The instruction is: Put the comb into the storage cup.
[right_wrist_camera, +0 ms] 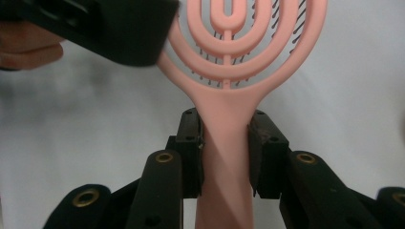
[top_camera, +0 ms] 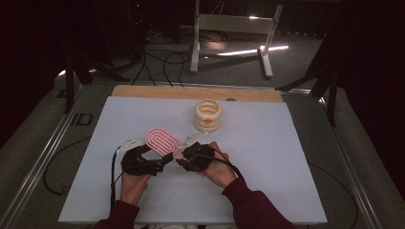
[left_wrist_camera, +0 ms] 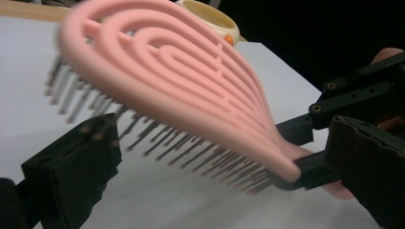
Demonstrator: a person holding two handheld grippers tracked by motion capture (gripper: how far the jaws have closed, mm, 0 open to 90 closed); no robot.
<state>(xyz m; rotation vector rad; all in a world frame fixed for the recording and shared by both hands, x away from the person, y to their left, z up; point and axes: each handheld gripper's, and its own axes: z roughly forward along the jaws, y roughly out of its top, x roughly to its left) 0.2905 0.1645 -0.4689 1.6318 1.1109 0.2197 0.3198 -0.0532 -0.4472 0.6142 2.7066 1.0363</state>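
Note:
A pink vented hairbrush hovers over the white table sheet, bristles down and head pointing away from the person. My right gripper is shut on its handle, one pad on each side. In the high view the right gripper sits just right of the brush. My left gripper is at the brush's near left. In the left gripper view its jaws stand wide apart, and the brush head hangs between and above them with no pad pressing on it. The left gripper is open.
A cream stack of rings with a small orange spot stands at the back middle of the white sheet. A wooden strip runs along the far table edge. Cables and a white frame lie on the floor beyond.

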